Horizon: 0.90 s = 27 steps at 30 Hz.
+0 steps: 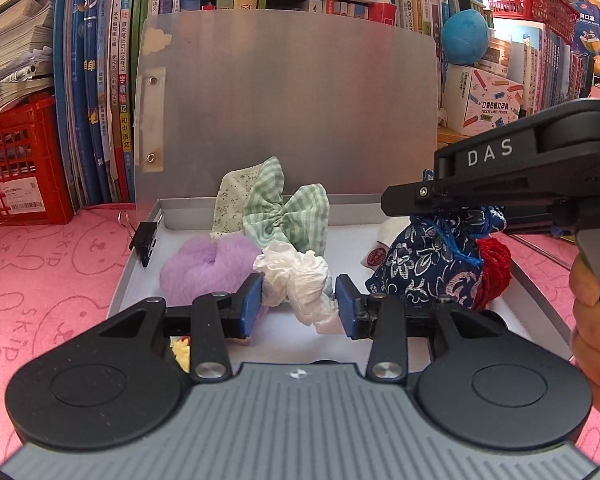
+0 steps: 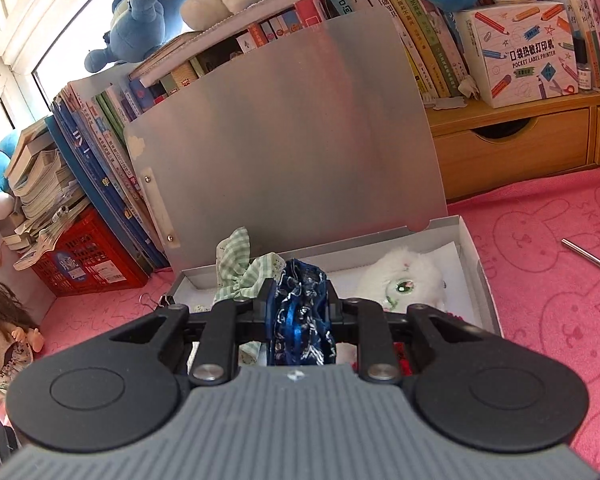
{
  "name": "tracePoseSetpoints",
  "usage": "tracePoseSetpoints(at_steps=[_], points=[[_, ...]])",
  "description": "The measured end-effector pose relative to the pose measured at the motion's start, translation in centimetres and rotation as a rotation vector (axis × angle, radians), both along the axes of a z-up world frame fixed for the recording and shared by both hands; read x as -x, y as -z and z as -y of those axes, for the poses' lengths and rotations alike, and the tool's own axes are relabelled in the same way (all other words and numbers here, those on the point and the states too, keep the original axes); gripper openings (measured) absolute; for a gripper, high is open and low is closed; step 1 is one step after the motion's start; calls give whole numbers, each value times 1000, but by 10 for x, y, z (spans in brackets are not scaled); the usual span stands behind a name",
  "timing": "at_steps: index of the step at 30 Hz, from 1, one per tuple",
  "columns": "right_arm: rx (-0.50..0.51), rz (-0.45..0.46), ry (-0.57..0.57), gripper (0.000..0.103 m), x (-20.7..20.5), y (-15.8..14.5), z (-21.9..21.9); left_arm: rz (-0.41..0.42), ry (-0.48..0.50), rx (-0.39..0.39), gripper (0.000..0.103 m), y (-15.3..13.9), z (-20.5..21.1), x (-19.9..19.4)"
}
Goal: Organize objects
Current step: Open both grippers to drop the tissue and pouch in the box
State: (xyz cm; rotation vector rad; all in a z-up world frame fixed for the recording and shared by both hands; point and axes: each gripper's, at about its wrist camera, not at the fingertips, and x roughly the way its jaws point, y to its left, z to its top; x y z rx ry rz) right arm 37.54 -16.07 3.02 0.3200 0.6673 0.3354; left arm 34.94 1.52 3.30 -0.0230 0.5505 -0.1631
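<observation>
An open silver box (image 1: 140,256) with a raised lid (image 1: 292,120) sits on the pink mat. It holds a green gingham bow (image 1: 284,208), a purple fluffy scrunchie (image 1: 204,264), a white crinkled scrunchie (image 1: 300,280) and a red knitted piece (image 1: 496,272). My left gripper (image 1: 298,304) is open, its blue pads on either side of the white scrunchie. My right gripper (image 2: 300,312) is shut on the top of a navy floral pouch (image 2: 302,320), which rests in the box's right part (image 1: 424,272). A white plush toy (image 2: 404,280) lies behind it.
Books (image 1: 100,80) and a red crate (image 1: 20,168) stand behind and left of the box. A binder clip (image 1: 144,240) grips the box's left wall. A label printer carton (image 2: 520,48) sits on a wooden drawer unit (image 2: 512,144). A metal rod (image 2: 592,260) lies on the mat, right.
</observation>
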Motion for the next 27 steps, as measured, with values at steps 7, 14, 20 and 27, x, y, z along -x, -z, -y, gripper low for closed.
tracePoseSetpoints(at_steps=[7, 14, 20, 27], points=[[25, 2, 4, 50, 6, 8, 2, -2, 24, -23, 65, 1, 6, 4], [44, 52, 24, 61, 26, -8, 11, 7, 1, -16, 78, -8, 2, 19], [74, 111, 32, 68, 56, -22, 21, 45, -4, -4, 92, -25, 0, 44], [92, 143, 35, 77, 96, -27, 33, 79, -30, -2, 100, -37, -5, 82]])
